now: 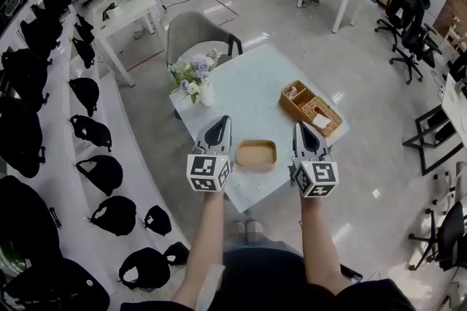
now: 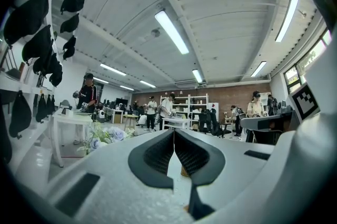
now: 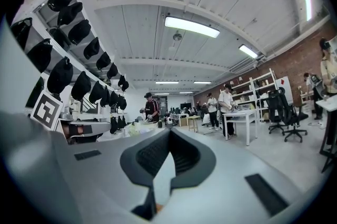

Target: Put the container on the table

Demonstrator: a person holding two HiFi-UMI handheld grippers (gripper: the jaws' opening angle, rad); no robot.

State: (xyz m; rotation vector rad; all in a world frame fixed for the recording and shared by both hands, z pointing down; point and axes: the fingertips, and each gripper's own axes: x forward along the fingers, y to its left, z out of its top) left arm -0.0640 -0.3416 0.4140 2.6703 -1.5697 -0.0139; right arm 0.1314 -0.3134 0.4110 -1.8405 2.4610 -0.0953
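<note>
Left gripper (image 1: 219,128), right gripper (image 1: 306,133) beside container (image 1: 257,154)

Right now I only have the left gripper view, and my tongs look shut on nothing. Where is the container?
Observer: The tan container already sits on the table, near its front edge, between the left gripper and the right gripper.
Operator: Is the right gripper carrying anything?
Observer: No. In the right gripper view its tongs are shut and empty.
Operator: Anything else close to the container?
Observer: A wicker basket stands farther back on the right side of the table, apart from the container.
</note>
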